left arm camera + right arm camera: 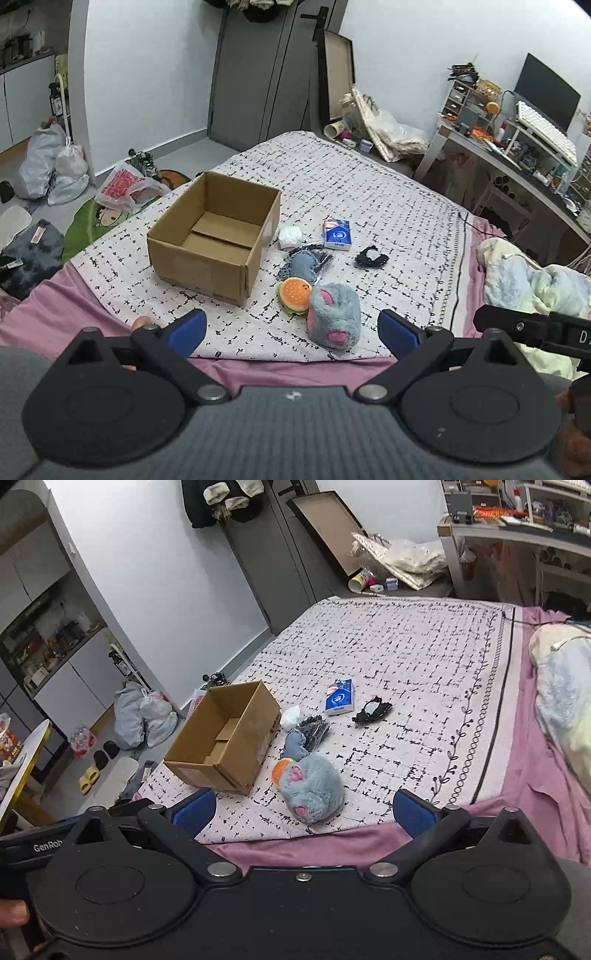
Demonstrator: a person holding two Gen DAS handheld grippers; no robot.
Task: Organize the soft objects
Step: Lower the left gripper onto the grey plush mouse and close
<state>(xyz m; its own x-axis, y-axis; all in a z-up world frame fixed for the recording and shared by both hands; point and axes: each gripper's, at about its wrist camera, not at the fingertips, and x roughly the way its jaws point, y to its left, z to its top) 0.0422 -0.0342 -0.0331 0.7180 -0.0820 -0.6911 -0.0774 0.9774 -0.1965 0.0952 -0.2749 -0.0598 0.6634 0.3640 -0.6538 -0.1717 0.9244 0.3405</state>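
Note:
An empty cardboard box [216, 236] [225, 734] stands open on the patterned blanket [369, 192] [406, 657]. To its right lie a fluffy blue-grey plush with pink patches [334, 319] [312, 788], a burger plush [294, 294] [279, 770], a small blue plush [301, 264] [294, 744], a dark mesh pouch [321, 258] [314, 725], a white wad [290, 236] [290, 715], a blue tissue pack [337, 234] [340, 697] and a black item [371, 256] [372, 709]. My left gripper [291, 334] and right gripper [304, 812] hover open near the bed's front edge, both holding nothing.
A pink sheet [258, 369] [517, 812] shows at the bed's front and right edges. A pastel fleece bundle [524, 280] [565, 701] lies at the right. Bags [55, 166] [144, 712] crowd the floor on the left, and a cluttered desk [517, 147] stands behind.

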